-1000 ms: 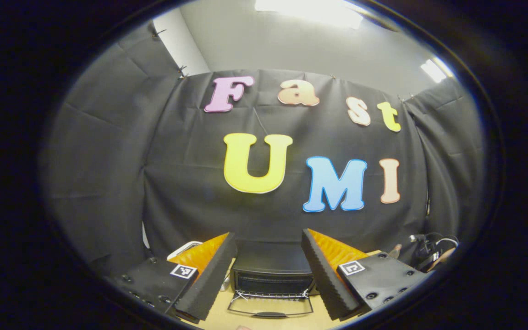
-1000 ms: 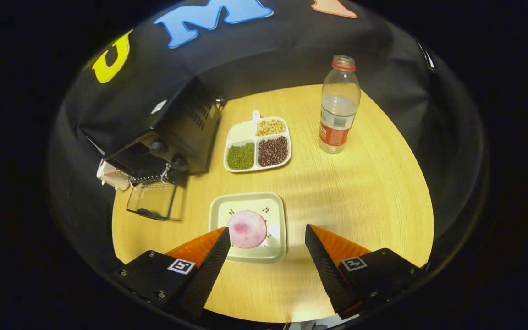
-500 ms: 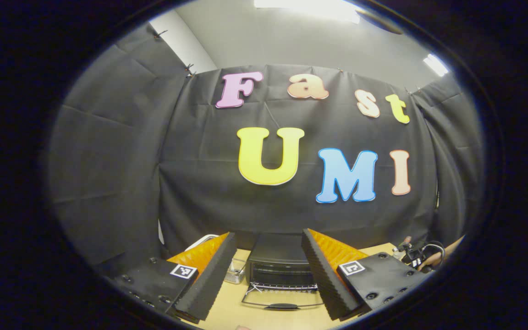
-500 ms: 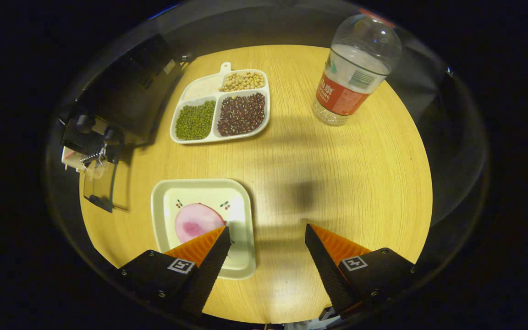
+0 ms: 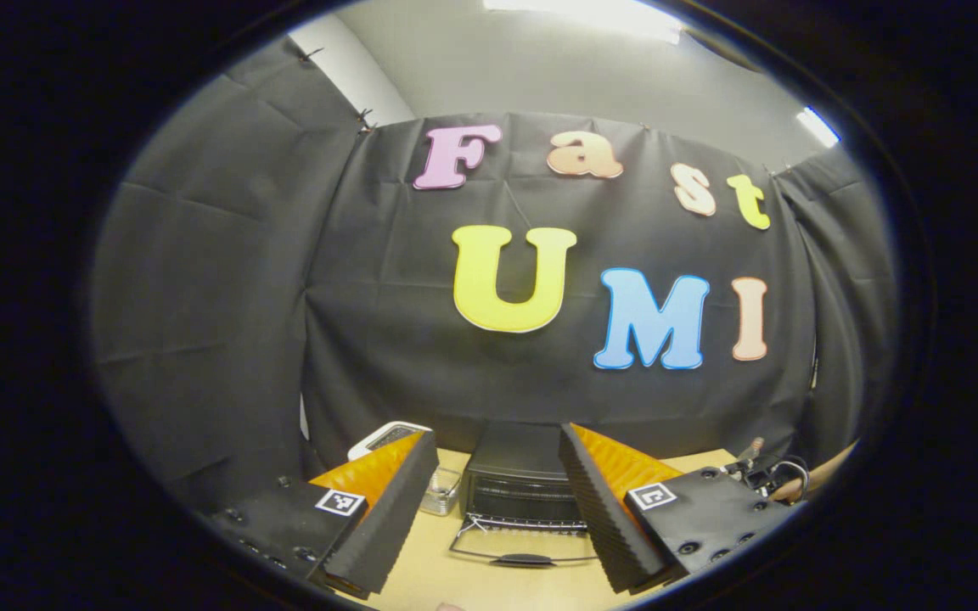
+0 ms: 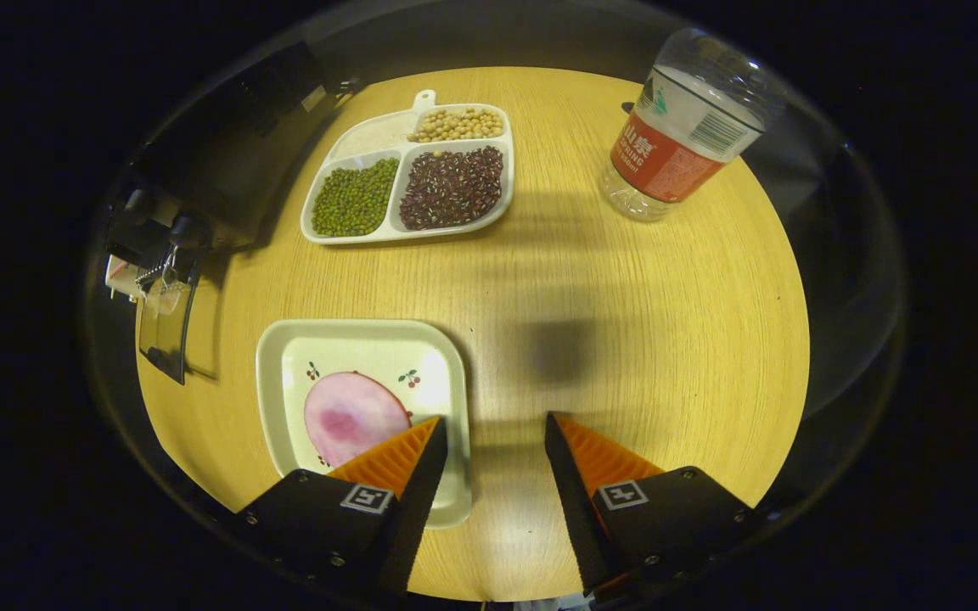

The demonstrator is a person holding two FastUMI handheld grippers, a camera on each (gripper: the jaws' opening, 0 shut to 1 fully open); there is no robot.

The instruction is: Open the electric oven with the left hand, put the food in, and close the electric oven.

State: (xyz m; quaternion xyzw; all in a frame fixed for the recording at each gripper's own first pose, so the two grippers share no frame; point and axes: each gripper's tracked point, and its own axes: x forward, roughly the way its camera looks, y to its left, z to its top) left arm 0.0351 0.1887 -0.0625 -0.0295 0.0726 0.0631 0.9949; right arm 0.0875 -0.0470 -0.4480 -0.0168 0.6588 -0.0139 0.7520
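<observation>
The left gripper hangs spread and empty; straight ahead between its ribbed fingers sits the boxy black oven, its glass door dropped flat on the wood-grain table. The right gripper is spread above the table's edge, its left finger over the square plate carrying a round pink food slice.

The surface is pale yellow wood grain, and the oven is black. A round pink slice of food lies on a cream plate with small cherry prints. The white divided tray holds green, dark red and tan beans, and the clear bottle wears a red label.
</observation>
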